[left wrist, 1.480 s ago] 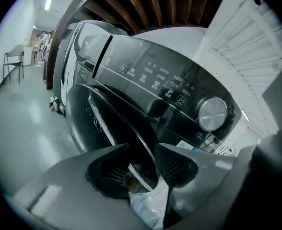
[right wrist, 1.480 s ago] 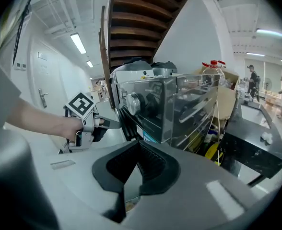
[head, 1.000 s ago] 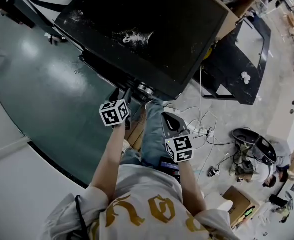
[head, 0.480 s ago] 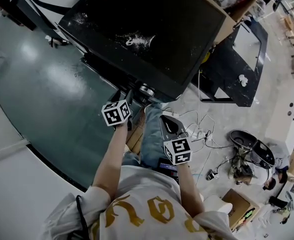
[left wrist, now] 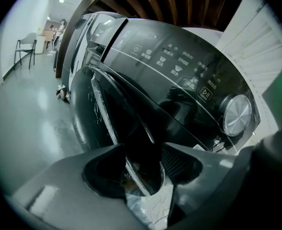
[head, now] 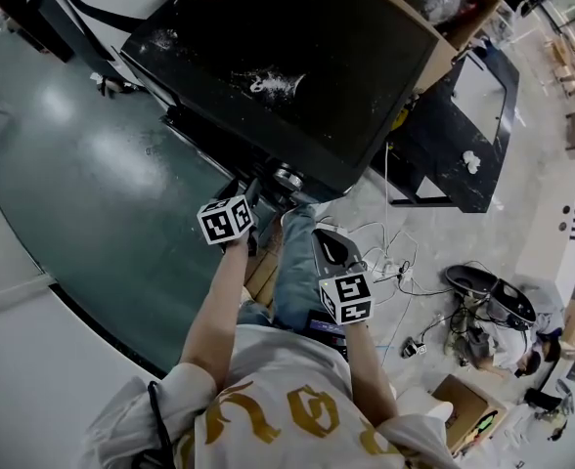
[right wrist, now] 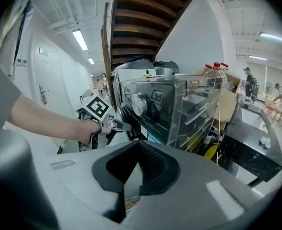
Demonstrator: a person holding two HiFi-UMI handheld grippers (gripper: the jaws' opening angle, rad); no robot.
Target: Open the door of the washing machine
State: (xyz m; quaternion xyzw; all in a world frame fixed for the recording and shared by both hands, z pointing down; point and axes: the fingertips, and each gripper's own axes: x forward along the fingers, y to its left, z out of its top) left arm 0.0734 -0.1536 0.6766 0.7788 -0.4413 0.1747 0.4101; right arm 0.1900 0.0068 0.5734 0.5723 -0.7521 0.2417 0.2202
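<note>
- The washing machine (head: 297,66) stands at the upper middle of the head view. Its dark top has its long side running from upper left to lower right. Its front faces down and left, towards the person.
- In the left gripper view the machine's front (left wrist: 179,80) fills the frame. The control panel band slants from upper left to lower right, and a round silver dial (left wrist: 237,115) sits at its lower right end.
- The door (left wrist: 107,114) is on the front, below the panel. Its bright edge strip runs as a long line from upper left down to lower right. Whether the door is off its seat cannot be told.
- The left gripper (left wrist: 143,150) is at the machine's front (head: 256,195). Its jaws stand part-way apart, one on each side of the door's edge, and the edge fills the gap between them. The grip appears closed on that edge.
- In the right gripper view the left gripper (right wrist: 117,124) touches the front just below the dial (right wrist: 139,103).
- The right gripper (right wrist: 140,145) is held back from the machine, beside the left one (head: 329,240). Its jaws meet at the tips and hold nothing. It points at the front corner of the machine.
- Cables (head: 395,252) lie on the floor to the right of the grippers.
</note>
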